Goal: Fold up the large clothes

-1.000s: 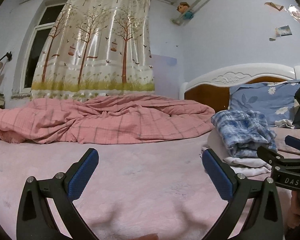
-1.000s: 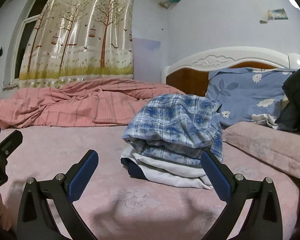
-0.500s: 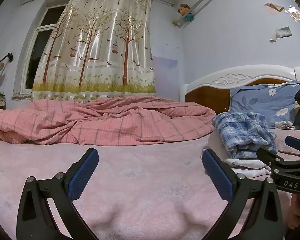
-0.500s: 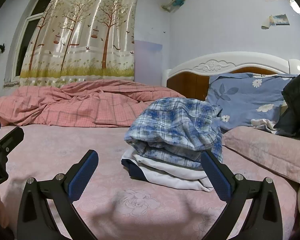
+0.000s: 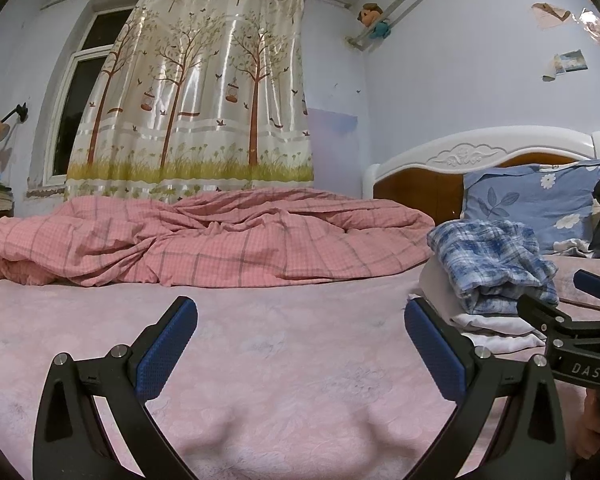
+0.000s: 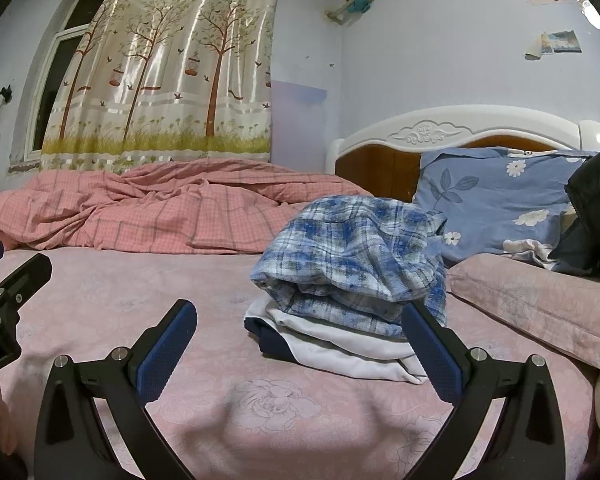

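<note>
Bedroom: pale blue walls, tree-print curtain (image 5: pixel 192 92) over the window, and a pink bedsheet (image 5: pixel 284 344) filling the foreground.
Landmark: folded clothes stack (image 6: pixel 348 280), blue plaid garment on top, white and navy layers beneath, resting on the sheet.
Left gripper (image 5: pixel 300 354): low over bare sheet to the left of the stack, blue pads spread wide, nothing between them.
Right gripper (image 6: pixel 298 350): right in front of the stack, fingers wide apart and empty; its right pad overlaps the stack's near corner in the right wrist view, contact cannot be told.
Change: across the last second both cameras tip up a little, so the stack and headboard (image 6: pixel 452 132) sit lower in view now; the stack itself has not shifted, and both sets of fingers stay equally wide.
Behind the stack: rumpled pink checked quilt (image 5: pixel 204 240) along the far edge, floral blue pillow (image 6: pixel 496 200) to the right against the headboard.
Right of the stack: pink pillow (image 6: pixel 540 300) and a dark garment (image 6: pixel 596 208), crowding that side.
Open room: broad bare sheet left of the stack, up to the quilt's edge.
</note>
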{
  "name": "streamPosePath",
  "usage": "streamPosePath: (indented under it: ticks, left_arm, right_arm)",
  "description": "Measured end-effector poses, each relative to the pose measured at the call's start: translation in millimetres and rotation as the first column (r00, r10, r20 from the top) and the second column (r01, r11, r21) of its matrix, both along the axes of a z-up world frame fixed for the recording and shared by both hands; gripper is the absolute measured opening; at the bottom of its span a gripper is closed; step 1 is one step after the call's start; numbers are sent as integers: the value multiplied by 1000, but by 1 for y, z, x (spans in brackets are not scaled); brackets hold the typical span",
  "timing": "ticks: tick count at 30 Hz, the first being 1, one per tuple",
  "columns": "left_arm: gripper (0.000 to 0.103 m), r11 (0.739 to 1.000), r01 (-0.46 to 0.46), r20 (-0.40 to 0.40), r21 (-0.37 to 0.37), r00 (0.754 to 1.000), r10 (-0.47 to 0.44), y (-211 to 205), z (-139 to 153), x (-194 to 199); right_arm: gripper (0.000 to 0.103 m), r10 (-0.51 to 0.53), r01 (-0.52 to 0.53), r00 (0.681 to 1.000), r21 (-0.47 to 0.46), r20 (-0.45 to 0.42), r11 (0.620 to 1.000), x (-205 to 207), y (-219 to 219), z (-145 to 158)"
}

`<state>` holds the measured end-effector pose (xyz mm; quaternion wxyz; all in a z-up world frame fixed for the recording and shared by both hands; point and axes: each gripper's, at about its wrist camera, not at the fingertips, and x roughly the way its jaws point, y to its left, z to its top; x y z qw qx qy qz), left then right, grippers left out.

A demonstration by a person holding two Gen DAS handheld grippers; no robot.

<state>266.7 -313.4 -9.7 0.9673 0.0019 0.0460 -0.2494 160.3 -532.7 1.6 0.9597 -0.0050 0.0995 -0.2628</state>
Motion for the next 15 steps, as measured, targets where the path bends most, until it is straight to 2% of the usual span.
streamPosePath:
  ticks: [15]
  left_arm:
    - [103,1000,-2,3,7,1000,2,3,0,0]
  right_arm:
    - [103,10,-10,1000,-1,-4,1000,2,-6,0]
